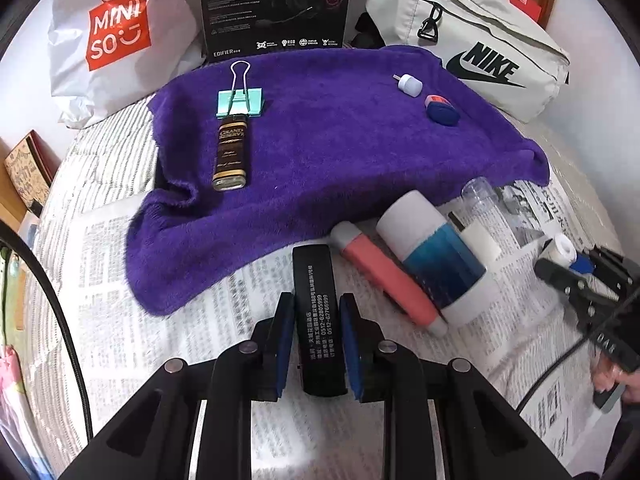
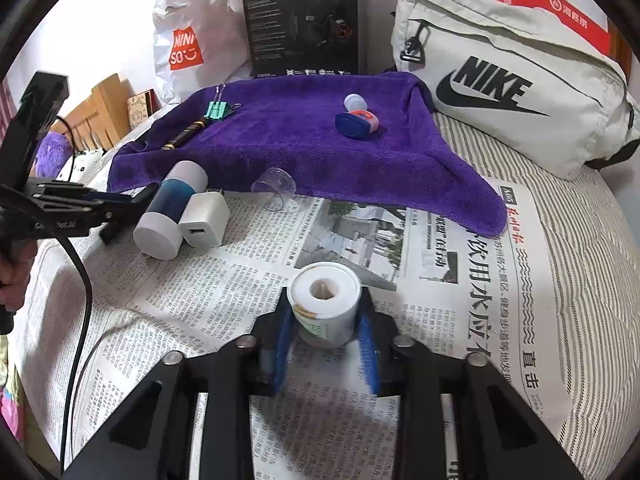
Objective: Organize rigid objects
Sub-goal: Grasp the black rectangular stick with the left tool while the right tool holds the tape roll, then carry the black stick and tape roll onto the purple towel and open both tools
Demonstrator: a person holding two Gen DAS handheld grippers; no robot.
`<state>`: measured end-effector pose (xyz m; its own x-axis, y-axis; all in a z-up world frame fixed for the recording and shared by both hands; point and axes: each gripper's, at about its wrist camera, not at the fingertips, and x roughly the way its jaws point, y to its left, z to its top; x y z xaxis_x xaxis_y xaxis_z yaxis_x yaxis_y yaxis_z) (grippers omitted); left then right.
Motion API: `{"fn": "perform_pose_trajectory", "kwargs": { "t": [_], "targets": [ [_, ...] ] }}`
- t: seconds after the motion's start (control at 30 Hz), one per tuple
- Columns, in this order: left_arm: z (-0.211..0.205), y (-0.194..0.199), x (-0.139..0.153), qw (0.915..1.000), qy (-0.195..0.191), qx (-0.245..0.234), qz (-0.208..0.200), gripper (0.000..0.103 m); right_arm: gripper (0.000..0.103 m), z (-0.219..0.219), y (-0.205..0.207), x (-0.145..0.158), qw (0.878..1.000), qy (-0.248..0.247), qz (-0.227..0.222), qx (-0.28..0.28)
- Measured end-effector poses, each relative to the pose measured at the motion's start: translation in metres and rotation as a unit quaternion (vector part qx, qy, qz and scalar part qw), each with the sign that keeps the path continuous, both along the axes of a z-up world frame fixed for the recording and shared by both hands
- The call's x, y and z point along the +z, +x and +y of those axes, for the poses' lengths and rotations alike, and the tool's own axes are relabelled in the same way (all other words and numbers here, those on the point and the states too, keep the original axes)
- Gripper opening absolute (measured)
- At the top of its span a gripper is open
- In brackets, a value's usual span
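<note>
My left gripper (image 1: 316, 340) is shut on a flat black bar with white Chinese print (image 1: 317, 312), held over the newspaper just in front of the purple towel (image 1: 340, 152). My right gripper (image 2: 326, 332) is shut on a small white bottle with a hollow cap (image 2: 324, 300), over the newspaper. On the towel lie a teal binder clip (image 1: 239, 101), a dark Grand Reserve bottle (image 1: 231, 152), a small white plug piece (image 1: 409, 85) and a blue-and-pink sharpener (image 1: 441, 111). On the newspaper lie a pink tube (image 1: 388, 276), a blue-and-white bottle (image 1: 436, 256), a white charger (image 2: 205, 220) and a clear cup (image 2: 276, 190).
A Miniso bag (image 1: 116, 36), a black Edifier box (image 1: 276, 4) and a white Nike bag (image 1: 472, 40) stand behind the towel. Red boxes (image 2: 560, 8) sit at the back right. Newspaper (image 2: 440, 260) covers the striped bed. A wooden bed frame (image 2: 96, 112) is at the left.
</note>
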<state>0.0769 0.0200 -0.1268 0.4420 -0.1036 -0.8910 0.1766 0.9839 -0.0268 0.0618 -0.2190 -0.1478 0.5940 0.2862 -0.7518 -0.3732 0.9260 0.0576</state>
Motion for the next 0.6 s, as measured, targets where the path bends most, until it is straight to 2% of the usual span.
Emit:
{"fn": "perform_pose_trajectory", "kwargs": {
  "t": [0.17,0.47,0.6],
  "targets": [
    [0.008,-0.011,0.015,0.9999,-0.009,-0.006,-0.013,0.022,0.028,-0.005,0.001,0.012,1.0,0.019,0.02,0.008],
    [0.022,-0.009,0.038,0.9992,-0.024,0.0,-0.03,0.019,0.028,-0.007,0.004,0.041,1.0,0.026,0.011,0.013],
    [0.025,-0.002,0.036,0.9989,-0.042,-0.003,-0.023,0.019,0.028,-0.006,0.011,0.047,1.0,0.023,0.009,0.013]
  ]
}}
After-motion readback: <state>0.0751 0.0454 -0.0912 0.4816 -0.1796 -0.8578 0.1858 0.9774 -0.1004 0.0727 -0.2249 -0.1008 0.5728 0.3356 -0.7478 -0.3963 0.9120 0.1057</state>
